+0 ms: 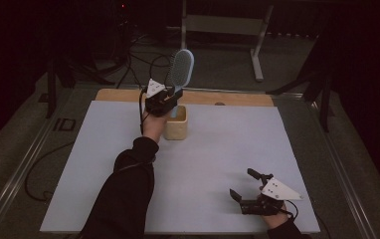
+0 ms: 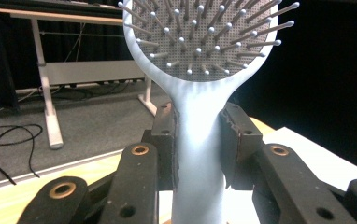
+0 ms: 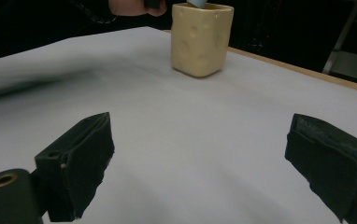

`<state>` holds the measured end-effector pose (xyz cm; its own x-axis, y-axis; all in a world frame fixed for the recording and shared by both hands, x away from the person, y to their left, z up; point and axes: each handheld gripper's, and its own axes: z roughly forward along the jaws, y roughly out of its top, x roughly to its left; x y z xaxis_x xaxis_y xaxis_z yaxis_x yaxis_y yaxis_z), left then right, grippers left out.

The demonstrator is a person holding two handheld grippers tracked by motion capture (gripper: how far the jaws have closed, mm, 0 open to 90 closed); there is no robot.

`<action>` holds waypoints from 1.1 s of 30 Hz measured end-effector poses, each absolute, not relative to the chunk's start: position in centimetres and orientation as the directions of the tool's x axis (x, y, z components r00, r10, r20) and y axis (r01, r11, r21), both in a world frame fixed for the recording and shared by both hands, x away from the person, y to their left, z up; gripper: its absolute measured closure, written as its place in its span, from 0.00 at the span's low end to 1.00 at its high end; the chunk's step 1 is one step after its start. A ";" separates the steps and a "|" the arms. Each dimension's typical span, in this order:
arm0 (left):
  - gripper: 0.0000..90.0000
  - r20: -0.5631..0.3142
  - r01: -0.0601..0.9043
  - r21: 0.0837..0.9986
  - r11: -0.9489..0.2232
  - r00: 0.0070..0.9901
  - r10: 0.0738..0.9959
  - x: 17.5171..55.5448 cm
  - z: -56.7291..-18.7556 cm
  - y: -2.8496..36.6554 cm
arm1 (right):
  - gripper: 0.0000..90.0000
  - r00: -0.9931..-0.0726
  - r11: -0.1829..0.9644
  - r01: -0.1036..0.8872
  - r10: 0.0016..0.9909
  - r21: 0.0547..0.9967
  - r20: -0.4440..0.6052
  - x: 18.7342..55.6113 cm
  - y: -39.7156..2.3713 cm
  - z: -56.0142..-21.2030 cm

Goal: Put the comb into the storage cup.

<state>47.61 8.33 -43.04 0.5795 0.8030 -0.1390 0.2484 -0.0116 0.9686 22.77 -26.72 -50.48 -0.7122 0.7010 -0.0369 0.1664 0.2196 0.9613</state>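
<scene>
**Brush held upright over the cup**

At the left, the left gripper (image 1: 164, 101) is clamped on the handle of a pale blue hairbrush (image 1: 181, 66). In the left gripper view both black pads press the handle from either side, just below where it widens into the head, and the bristles (image 2: 204, 42) face that camera. The brush stands upright, tilted a little, its head above the gripper. Its lower end dips into the open top of a cream cup (image 1: 177, 125), which stands on the white sheet (image 1: 218, 149) towards the far side of the table. The person's left hand (image 1: 153, 124) is just beside the cup, with a dark sleeve (image 1: 123, 194) behind it.

At the right, the right gripper (image 1: 245, 184) rests low near the front edge of the sheet, well apart from the cup. Its jaws stand wide apart with bare sheet between them. In the right gripper view the cup (image 3: 201, 38) stands ahead, dimpled on its sides.
</scene>
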 end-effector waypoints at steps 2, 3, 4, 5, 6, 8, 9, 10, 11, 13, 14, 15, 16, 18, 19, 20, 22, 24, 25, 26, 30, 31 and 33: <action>0.78 -0.128 0.245 0.969 -0.021 0.577 0.807 47.5 -43.3 8.3 | 0.08 -0.713 0.223 0.167 0.700 0.961 -0.039 22.8 -26.7 -50.5; 0.78 -0.133 0.249 0.968 -0.019 0.578 0.805 47.5 -43.4 8.3 | 0.08 -0.713 0.221 0.168 0.700 0.961 -0.036 22.8 -26.7 -50.5; 0.78 -0.127 0.249 0.968 -0.025 0.573 0.810 47.4 -43.6 8.2 | 0.08 -0.713 0.219 0.169 0.701 0.961 -0.034 22.8 -26.7 -50.5; 0.78 -0.121 0.249 0.968 -0.030 0.570 0.813 47.4 -43.7 8.2 | 0.08 -0.713 0.219 0.169 0.701 0.961 -0.034 22.8 -26.7 -50.5; 0.78 -0.116 0.248 0.968 -0.035 0.568 0.815 47.3 -43.8 8.2 | 0.08 -0.713 0.220 0.170 0.700 0.961 -0.035 22.8 -26.7 -50.5; 0.78 -0.116 0.250 0.968 -0.035 0.562 0.819 47.1 -44.0 8.2 | 0.08 -0.715 0.222 0.170 0.699 0.960 -0.035 22.8 -26.7 -50.5; 0.78 -0.112 0.249 0.968 -0.038 0.561 0.820 47.1 -44.1 8.2 | 0.08 -0.715 0.222 0.170 0.698 0.960 -0.034 22.8 -26.7 -50.5; 0.78 -0.109 0.249 0.968 -0.041 0.557 0.823 47.0 -44.2 8.1 | 0.08 -0.715 0.220 0.170 0.698 0.961 -0.034 22.8 -26.7 -50.5; 0.78 -0.102 0.247 0.968 -0.047 0.557 0.824 46.9 -44.3 8.1 | 0.08 -0.715 0.219 0.169 0.698 0.961 -0.033 22.8 -26.6 -50.5; 0.78 -0.096 0.243 0.969 -0.051 0.558 0.824 46.8 -44.4 8.0 | 0.08 -0.717 0.223 0.170 0.696 0.960 -0.035 22.8 -26.6 -50.5; 0.77 -0.089 0.236 0.970 -0.055 0.556 0.826 46.6 -44.5 8.0 | 0.08 -0.717 0.223 0.170 0.696 0.960 -0.035 22.8 -26.6 -50.5; 0.77 -0.082 0.235 0.970 -0.062 0.557 0.827 46.5 -44.6 7.9 | 0.08 -0.717 0.222 0.171 0.696 0.960 -0.033 22.8 -26.6 -50.5; 0.77 -0.079 0.234 0.970 -0.065 0.558 0.826 46.5 -44.7 7.8 | 0.08 -0.717 0.222 0.170 0.696 0.960 -0.034 22.8 -26.6 -50.5; 0.77 -0.072 0.238 0.968 -0.073 0.550 0.832 46.3 -44.8 7.7 | 0.08 -0.718 0.224 0.171 0.695 0.959 -0.035 22.8 -26.6 -50.5; 0.77 -0.073 0.242 0.967 -0.075 0.550 0.832 46.2 -44.9 7.7 | 0.08 -0.718 0.226 0.171 0.695 0.959 -0.036 22.8 -26.6 -50.6; 0.77 -0.081 0.250 0.966 -0.070 0.546 0.834 46.1 -45.0 7.7 | 0.08 -0.719 0.227 0.172 0.694 0.959 -0.035 22.8 -26.6 -50.6; 0.77 -0.081 0.257 0.964 -0.072 0.540 0.838 46.0 -45.2 7.7 | 0.08 -0.719 0.227 0.167 0.694 0.960 -0.039 22.8 -26.5 -50.5; 0.77 -0.066 0.253 0.964 -0.086 0.536 0.842 45.9 -45.4 7.7 | 0.08 -0.719 0.229 0.171 0.694 0.958 -0.038 22.8 -26.5 -50.6; 0.77 -0.058 0.247 0.965 -0.091 0.537 0.842 45.8 -45.5 7.7 | 0.08 -0.719 0.231 0.173 0.694 0.957 -0.037 22.8 -26.5 -50.6; 0.77 -0.052 0.242 0.966 -0.094 0.535 0.843 45.7 -45.5 7.7 | 0.08 -0.721 0.232 0.170 0.692 0.958 -0.040 22.8 -26.5 -50.6; 0.73 -0.048 0.233 0.968 -0.096 0.544 0.838 45.5 -45.3 7.7 | 0.08 -0.721 0.231 0.174 0.692 0.957 -0.036 22.8 -26.4 -50.6; 0.65 -0.053 0.238 0.967 -0.092 0.540 0.840 45.5 -45.2 7.7 | 0.08 -0.721 0.230 0.175 0.692 0.957 -0.035 22.8 -26.4 -50.6; 0.52 -0.075 0.235 0.970 -0.065 0.542 0.837 45.3 -45.0 7.9 | 0.08 -0.721 0.233 0.173 0.692 0.957 -0.038 22.8 -26.5 -50.6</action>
